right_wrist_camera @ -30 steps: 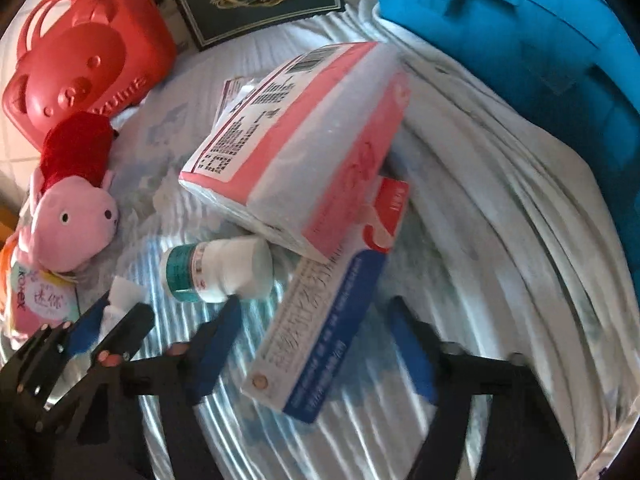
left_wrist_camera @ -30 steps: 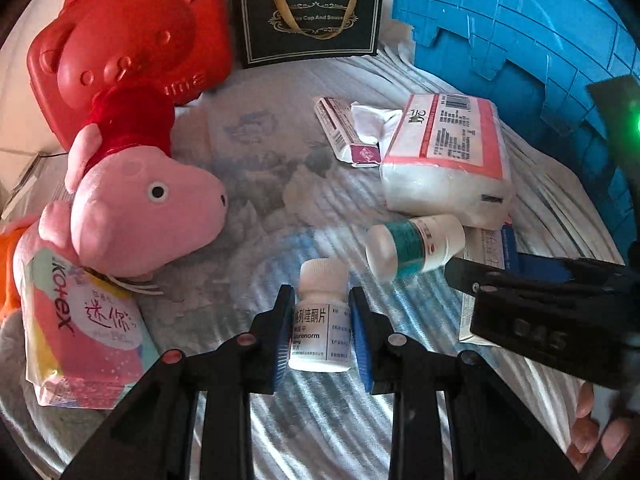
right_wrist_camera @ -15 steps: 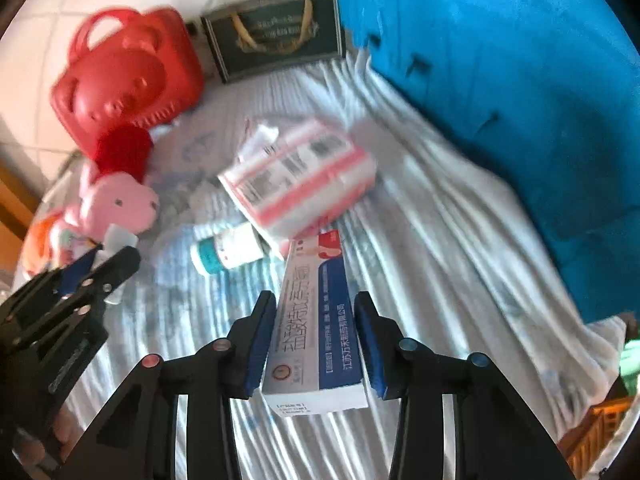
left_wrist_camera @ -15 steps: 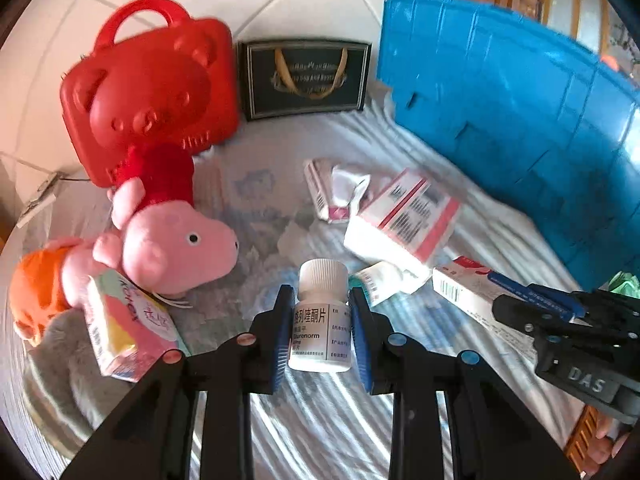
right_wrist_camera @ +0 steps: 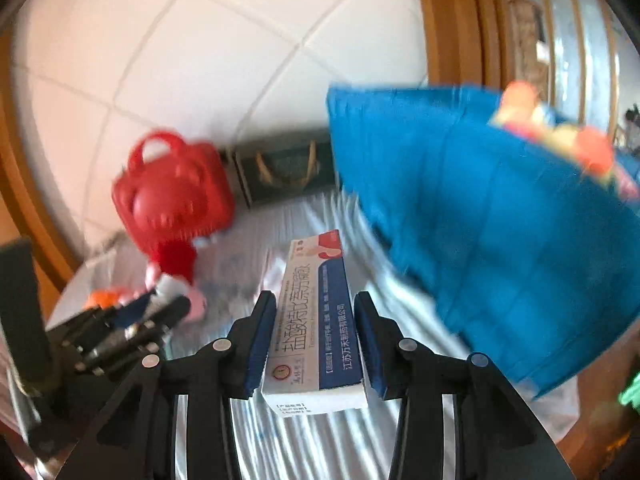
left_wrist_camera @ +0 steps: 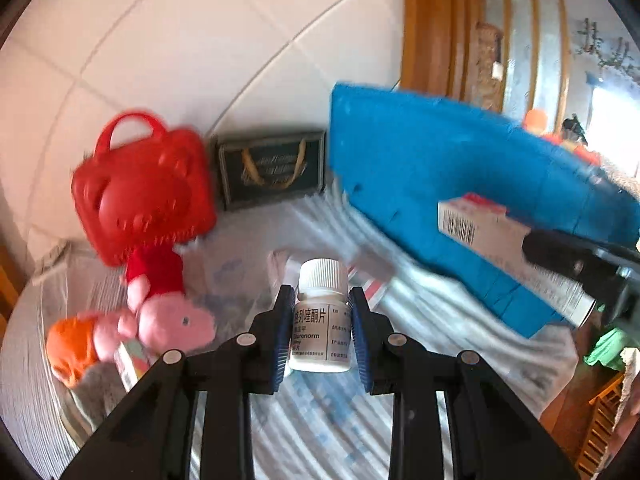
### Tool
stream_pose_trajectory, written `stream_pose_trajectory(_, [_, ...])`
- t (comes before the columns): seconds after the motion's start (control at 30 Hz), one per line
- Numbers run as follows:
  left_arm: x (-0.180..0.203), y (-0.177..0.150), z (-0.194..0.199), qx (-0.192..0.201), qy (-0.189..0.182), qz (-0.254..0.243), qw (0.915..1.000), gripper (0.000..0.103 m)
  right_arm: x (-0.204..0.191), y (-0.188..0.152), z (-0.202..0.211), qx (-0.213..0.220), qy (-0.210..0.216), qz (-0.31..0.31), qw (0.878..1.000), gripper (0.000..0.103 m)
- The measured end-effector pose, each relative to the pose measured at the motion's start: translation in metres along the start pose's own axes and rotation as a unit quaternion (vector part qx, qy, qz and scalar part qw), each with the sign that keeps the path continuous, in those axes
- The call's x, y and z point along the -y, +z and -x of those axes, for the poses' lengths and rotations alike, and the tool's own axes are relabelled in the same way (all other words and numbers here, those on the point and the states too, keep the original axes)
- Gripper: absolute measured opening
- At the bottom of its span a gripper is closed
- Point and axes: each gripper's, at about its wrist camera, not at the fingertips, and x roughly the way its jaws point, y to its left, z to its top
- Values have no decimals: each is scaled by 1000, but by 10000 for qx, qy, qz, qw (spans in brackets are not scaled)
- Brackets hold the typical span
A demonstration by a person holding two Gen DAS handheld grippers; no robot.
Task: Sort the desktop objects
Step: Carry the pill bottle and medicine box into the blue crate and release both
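Pinching a white ribbed-cap pill bottle (left_wrist_camera: pixel 320 316) labelled "Glurenorm", the left tool (left_wrist_camera: pixel 320 330) holds it above the striped cloth (left_wrist_camera: pixel 320 420). The right tool (right_wrist_camera: pixel 315 344), jaws recently narrowed, clamps a blue-and-white medicine carton (right_wrist_camera: pixel 316 320) printed in Chinese. Blur smears the red bear-face case (left_wrist_camera: pixel 140 196), pink plush (left_wrist_camera: pixel 172 320) and blue bin (left_wrist_camera: pixel 460 184).

A home: tiled wall (left_wrist_camera: pixel 240 40); plush toy (left_wrist_camera: pixel 168 316); striped cloth (left_wrist_camera: pixel 320 420).

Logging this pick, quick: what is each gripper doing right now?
Left gripper: shut on the pill bottle.
Right gripper: shut on the medicine box.
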Motion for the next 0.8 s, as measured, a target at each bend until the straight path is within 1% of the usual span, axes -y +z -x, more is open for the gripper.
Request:
stream_pose_trajectory(0.03, [7, 7, 3, 81, -31, -20, 10000, 27, 7, 9, 12, 180, 17, -4, 9998, 40])
stream_pose_trajectory(0.13, [33, 33, 11, 330, -171, -62, 9993, 27, 22, 30, 36, 545, -58, 57, 9985, 40])
stream_pose_trajectory(0.23, [64, 66, 15, 575, -241, -177, 9979, 27, 50, 60, 59, 916, -143, 62, 9957, 40])
stream_pose_trajectory(0.3, [86, 89, 14, 710, -280, -236, 9968, 27, 69, 76, 69, 1064, -154, 18, 9942, 40])
stream_pose_trajectory(0.37, [110, 115, 9, 772, -402, -262, 9959, 27, 95, 97, 77, 1187, -265, -6, 9926, 40])
stream_pose_trajectory(0.47, [146, 153, -4, 817, -488, -332, 9949, 27, 139, 130, 78, 1199, -286, -128, 9923, 40])
stream_pose_trajectory(0.57, [181, 191, -24, 737, -495, -434, 9951, 27, 186, 160, 70, 1109, -352, -230, 9929, 40])
stream_pose_trajectory(0.63, [206, 214, -41, 565, -495, -514, 9958, 27, 213, 176, 62, 1013, -467, -208, 9935, 40])
stream_pose_trajectory(0.73, [238, 242, -74, 161, -476, -599, 9969, 27, 250, 198, 43, 783, -576, -230, 9950, 40])
stream_pose_trajectory(0.8, [256, 255, -98, -183, -576, -630, 9962, 27, 271, 209, 26, 593, -593, -190, 9963, 40])
